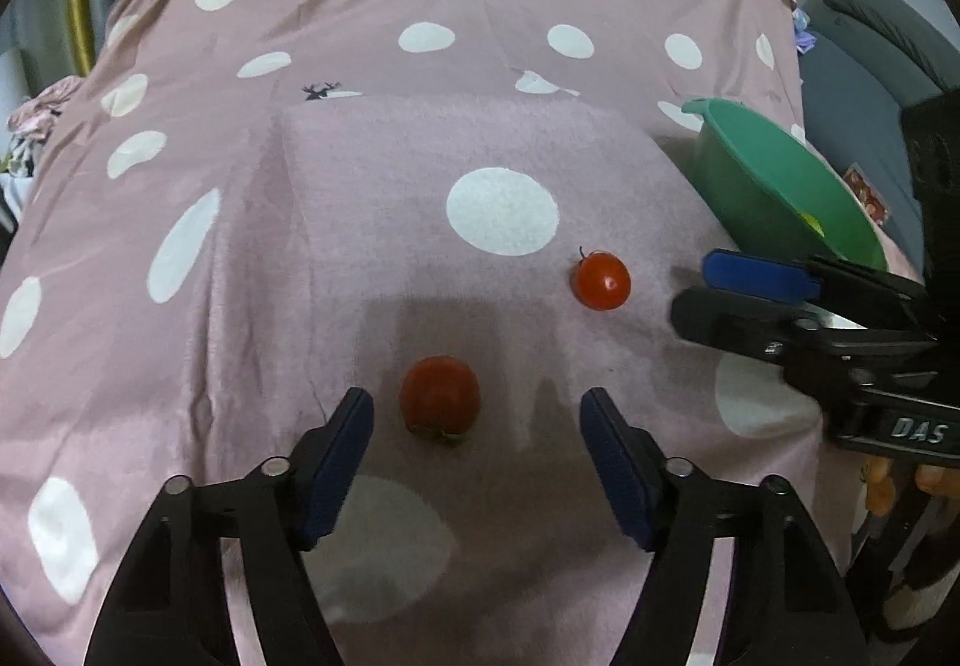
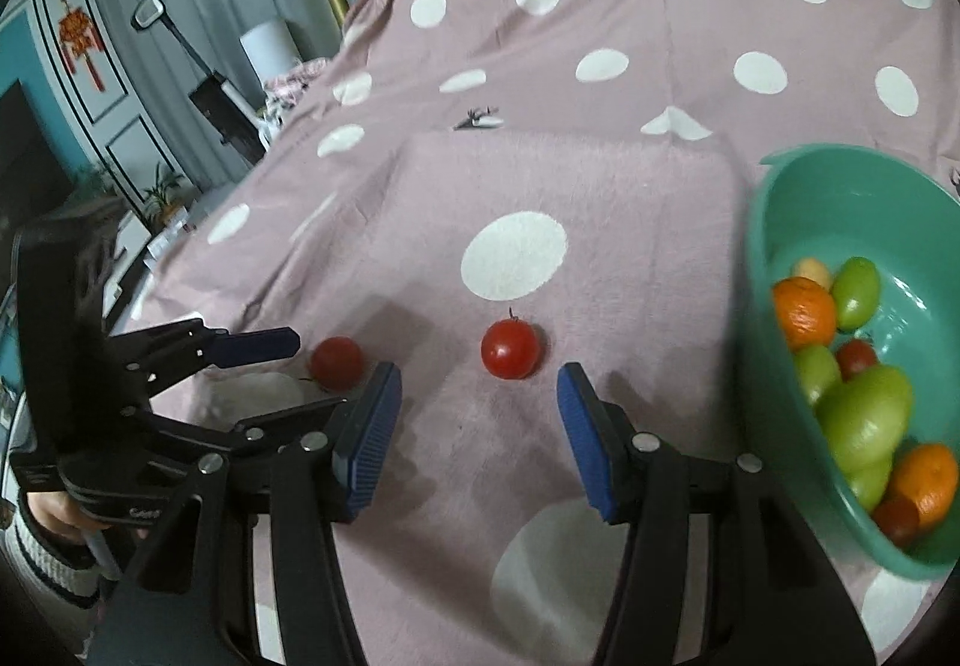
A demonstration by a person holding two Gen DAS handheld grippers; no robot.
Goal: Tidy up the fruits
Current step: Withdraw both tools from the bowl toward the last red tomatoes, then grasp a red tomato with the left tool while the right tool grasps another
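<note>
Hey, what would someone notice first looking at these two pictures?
Two red tomatoes on the pink polka-dot blanket: one just ahead of the open left tool, another ahead of the open right tool. At the right sits a green bowl holding green, orange and red fruit.

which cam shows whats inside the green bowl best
The right wrist view: it looks into the green bowl, showing oranges, green fruits and small red ones. The left wrist view catches the bowl side-on, showing only a sliver of yellow-green inside, partly behind the right gripper.
</note>
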